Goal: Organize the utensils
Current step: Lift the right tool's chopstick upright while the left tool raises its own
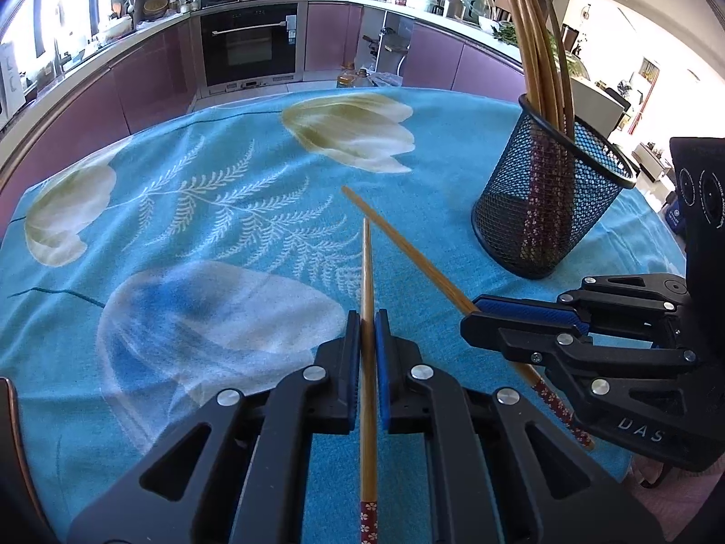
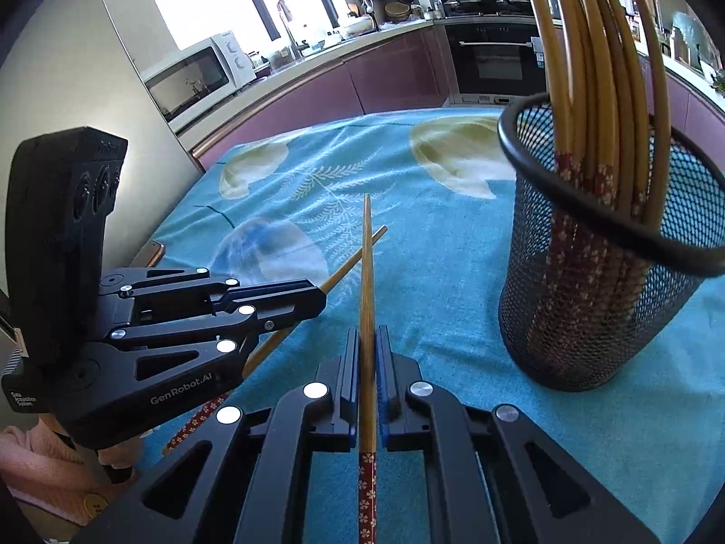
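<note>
Gripping one chopstick per gripper
Left gripper (image 1: 368,331) clenching left chopstick (image 1: 367,272); right gripper (image 2: 368,349) clenching right chopstick (image 2: 367,272), beside mesh holder (image 2: 589,317)

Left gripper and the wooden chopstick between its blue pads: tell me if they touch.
Touching. The left wrist view shows the left gripper shut, both pads pressed against the wooden chopstick.

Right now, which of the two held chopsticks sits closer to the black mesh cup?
The right gripper holds the chopstick closer to the mesh cup. The left gripper holds its chopstick farther off, on the side away from the cup.
</note>
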A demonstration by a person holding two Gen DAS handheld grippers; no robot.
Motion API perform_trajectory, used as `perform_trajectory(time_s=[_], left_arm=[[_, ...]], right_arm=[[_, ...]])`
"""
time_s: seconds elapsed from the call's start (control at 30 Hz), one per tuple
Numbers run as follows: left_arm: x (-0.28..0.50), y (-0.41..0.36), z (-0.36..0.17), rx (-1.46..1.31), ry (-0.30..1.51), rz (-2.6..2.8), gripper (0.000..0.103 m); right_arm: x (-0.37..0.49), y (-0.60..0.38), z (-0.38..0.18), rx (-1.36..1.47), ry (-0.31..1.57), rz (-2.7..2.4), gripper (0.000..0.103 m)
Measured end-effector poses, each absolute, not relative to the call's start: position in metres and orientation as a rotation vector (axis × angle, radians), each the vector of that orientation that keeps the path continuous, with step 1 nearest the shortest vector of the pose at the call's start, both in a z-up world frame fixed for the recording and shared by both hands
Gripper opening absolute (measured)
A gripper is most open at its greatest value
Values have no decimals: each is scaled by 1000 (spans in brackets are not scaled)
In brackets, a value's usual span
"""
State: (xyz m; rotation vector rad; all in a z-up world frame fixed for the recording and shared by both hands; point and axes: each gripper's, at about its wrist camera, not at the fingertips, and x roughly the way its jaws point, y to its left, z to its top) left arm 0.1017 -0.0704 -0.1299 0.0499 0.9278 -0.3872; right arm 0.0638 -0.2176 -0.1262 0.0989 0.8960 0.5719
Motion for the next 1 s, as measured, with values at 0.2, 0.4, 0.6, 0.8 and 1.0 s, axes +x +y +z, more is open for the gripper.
perform_trajectory(time_s=[0.2, 0.4, 0.6, 0.8, 1.0], left_arm=[[98, -67, -115, 30, 898, -400, 7], [90, -65, -101, 13, 869, -420, 7], [85, -64, -89, 5, 844, -431, 7], [83, -63, -82, -6, 829, -442, 7], [81, -62, -77, -13, 817, -449, 7]], right_arm=[[60, -223, -115, 112, 857, 582, 6], [58, -225, -102, 124, 818, 587, 6], [54, -231, -92, 133, 788, 588, 6], [51, -235, -86, 135, 767, 585, 6], [50, -238, -85, 136, 763, 584, 6]])
